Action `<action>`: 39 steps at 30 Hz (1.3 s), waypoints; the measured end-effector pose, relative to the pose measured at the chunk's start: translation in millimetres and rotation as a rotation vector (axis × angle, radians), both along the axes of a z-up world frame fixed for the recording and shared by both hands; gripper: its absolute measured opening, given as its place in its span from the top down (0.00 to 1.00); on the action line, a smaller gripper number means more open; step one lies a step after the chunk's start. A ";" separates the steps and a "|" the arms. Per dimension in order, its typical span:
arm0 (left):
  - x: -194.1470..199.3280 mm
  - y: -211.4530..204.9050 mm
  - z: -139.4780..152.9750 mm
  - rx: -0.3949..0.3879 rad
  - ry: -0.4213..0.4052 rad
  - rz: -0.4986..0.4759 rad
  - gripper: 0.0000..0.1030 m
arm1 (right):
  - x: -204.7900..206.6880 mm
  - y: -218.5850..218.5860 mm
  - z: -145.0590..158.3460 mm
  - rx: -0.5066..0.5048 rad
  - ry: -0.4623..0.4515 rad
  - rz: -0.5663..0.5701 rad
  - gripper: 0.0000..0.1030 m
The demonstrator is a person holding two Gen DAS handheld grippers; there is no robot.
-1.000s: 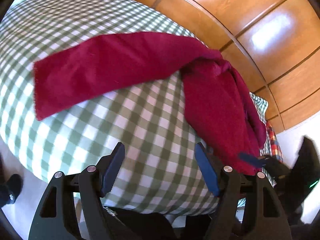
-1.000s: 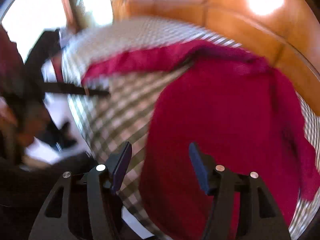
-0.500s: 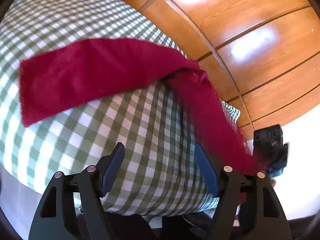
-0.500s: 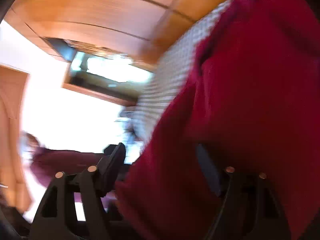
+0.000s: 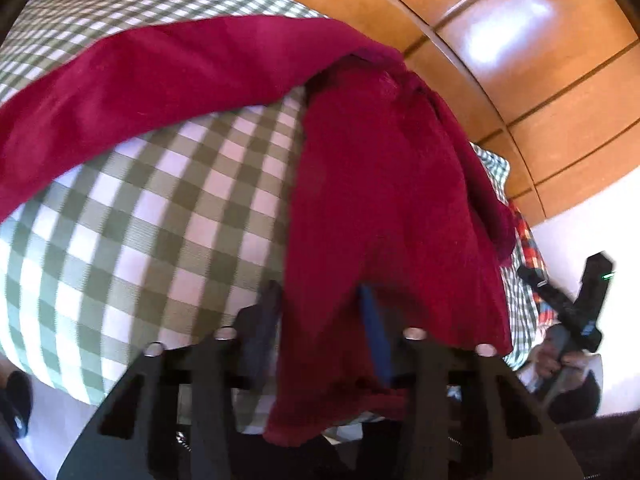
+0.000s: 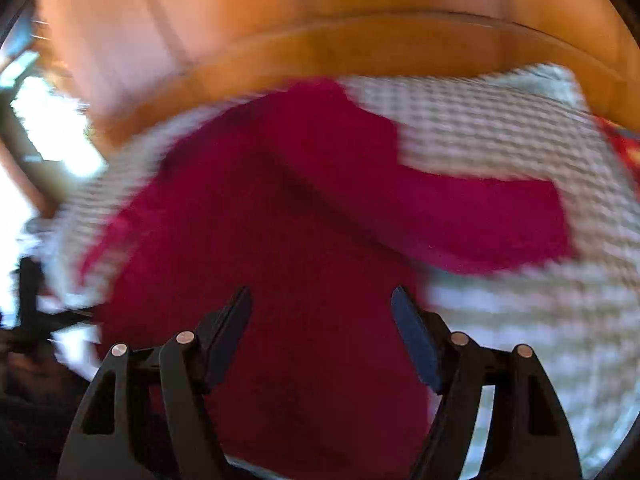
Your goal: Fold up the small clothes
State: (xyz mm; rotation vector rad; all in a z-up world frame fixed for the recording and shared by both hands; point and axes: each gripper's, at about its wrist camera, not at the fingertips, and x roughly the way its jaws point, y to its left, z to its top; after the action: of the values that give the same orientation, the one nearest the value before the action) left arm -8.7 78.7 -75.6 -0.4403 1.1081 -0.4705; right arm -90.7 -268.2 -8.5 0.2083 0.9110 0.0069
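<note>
now the left gripper (image 5: 320,320) is closing on the near hem of the crimson garment (image 5: 380,184) sprawled over the checked tablecloth (image 5: 160,220); the right gripper (image 6: 322,336) hovers released above it. next, probably lift this edge and fold it over.

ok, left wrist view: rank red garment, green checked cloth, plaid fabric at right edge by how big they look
1. Red garment and green checked cloth: both fill large areas, too close to rank, and the garment hides part of the cloth.
2. Plaid fabric: only a small strip shows, clearly smallest.
</note>
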 end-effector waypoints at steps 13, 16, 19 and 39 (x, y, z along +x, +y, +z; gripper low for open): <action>0.1 9.7 39.4 0.209 -0.120 0.014 0.93 | -25.6 -11.8 -26.5 -0.057 0.118 0.034 0.95; 0.0 7.9 -3.0 0.274 -0.022 0.014 0.88 | -29.5 -16.7 -52.5 -0.076 0.208 0.052 0.95; -4.8 24.8 5.6 0.131 -0.034 0.080 0.79 | -28.8 -14.0 -47.8 -0.053 0.179 0.061 0.76; 8.8 60.5 13.8 0.117 -0.023 0.269 0.72 | 19.5 -37.1 -2.0 -0.115 -0.022 0.165 0.95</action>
State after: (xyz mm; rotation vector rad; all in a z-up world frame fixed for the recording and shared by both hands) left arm 0.1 139.2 -61.8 -0.4722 1.0300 -0.1730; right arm -71.2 -305.3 -10.4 0.0255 0.9017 0.1090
